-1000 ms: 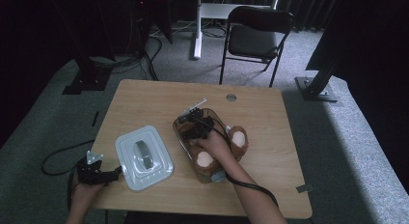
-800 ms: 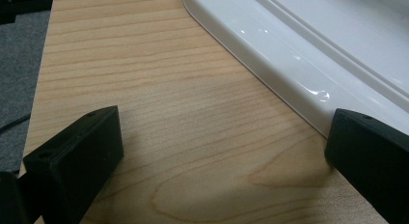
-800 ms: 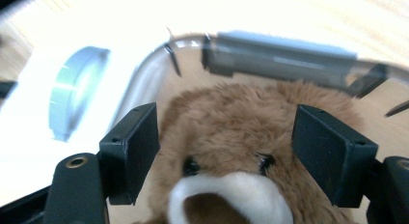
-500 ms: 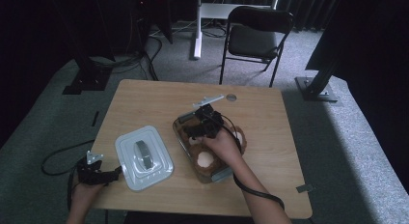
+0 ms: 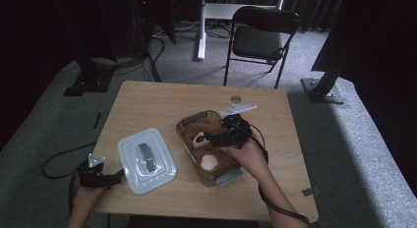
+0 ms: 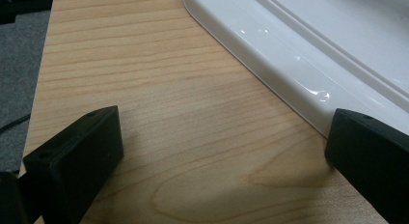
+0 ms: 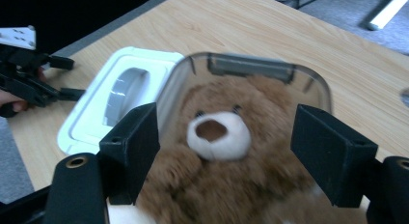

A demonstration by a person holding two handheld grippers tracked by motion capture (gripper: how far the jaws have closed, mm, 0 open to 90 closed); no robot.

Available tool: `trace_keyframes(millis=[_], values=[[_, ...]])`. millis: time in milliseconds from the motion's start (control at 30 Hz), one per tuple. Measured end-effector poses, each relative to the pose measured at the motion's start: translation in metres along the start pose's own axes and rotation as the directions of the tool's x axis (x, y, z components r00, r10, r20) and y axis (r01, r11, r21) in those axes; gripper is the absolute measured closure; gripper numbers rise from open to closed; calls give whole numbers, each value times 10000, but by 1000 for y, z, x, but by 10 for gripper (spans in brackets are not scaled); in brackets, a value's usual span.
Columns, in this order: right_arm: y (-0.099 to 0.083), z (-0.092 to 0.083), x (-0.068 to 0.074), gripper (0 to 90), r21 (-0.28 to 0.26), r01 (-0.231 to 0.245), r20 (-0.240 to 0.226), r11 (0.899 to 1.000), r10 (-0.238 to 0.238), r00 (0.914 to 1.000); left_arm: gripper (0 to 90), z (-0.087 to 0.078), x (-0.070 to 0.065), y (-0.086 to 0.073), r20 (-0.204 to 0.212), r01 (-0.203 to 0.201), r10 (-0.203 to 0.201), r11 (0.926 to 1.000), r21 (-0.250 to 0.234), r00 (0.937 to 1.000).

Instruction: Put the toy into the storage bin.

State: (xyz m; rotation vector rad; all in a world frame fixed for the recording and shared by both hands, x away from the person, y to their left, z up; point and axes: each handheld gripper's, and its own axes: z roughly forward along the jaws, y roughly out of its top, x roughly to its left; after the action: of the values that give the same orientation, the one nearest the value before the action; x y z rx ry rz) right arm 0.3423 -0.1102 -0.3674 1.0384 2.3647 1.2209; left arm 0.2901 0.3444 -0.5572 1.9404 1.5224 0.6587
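1. Near the middle of the table (image 5: pixel 147 98), the brown teddy bear (image 7: pixel 217 151) lies face up inside the clear container (image 5: pixel 209 147), its muzzle and one pale paw showing (it looks fully seated, nothing hanging over the rim).
2. Above the bear, the right gripper (image 5: pixel 209 137) hovers with its jaws spread wide and nothing between them; in the right gripper view they frame the bear's face without touching it.
3. Just left of the container, the white lid (image 5: pixel 146 160) rests flat on the wood, so the container is open at the top.
4. At the table's near left edge, the left gripper (image 5: pixel 120 175) sits low beside the lid's rim, jaws wide and empty.
5. By my judgement, packing the bear is done; fetching the lid and pressing it onto the container is left.
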Motion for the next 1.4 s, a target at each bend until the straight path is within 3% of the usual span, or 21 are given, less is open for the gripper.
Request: trace_keyframes(millis=[433,533,667,833,967,1167,1400], values=[[-36,-39,-28,287,-13,-522,503,9986,522,9974,5,0,0,0,6,13,-13,10000,13,10000],[-42,-44,-31,325,-108,-683,338,9976,687,9971,5,0,0,0,1,22,-22,10000,13,10000],[-47,-45,-19,325,-94,-491,-180,9987,490,9986,5,0,0,0,-2,19,-19,10000,20,10000],[-55,-39,2,325,11,-257,-1077,9997,257,9939,5,0,0,0,-5,22,-22,10000,14,10000],[-59,-29,14,325,315,64,-1485,9995,-16,9889,5,0,0,0,-1,22,-22,10000,22,10000],[-60,-2,18,320,928,364,-1455,9950,-226,9891,5,0,0,0,-2,28,-28,10000,16,10000],[-58,21,13,334,1239,223,-1321,9920,-58,9912,5,0,0,0,-8,25,-25,10000,-7,10000]])
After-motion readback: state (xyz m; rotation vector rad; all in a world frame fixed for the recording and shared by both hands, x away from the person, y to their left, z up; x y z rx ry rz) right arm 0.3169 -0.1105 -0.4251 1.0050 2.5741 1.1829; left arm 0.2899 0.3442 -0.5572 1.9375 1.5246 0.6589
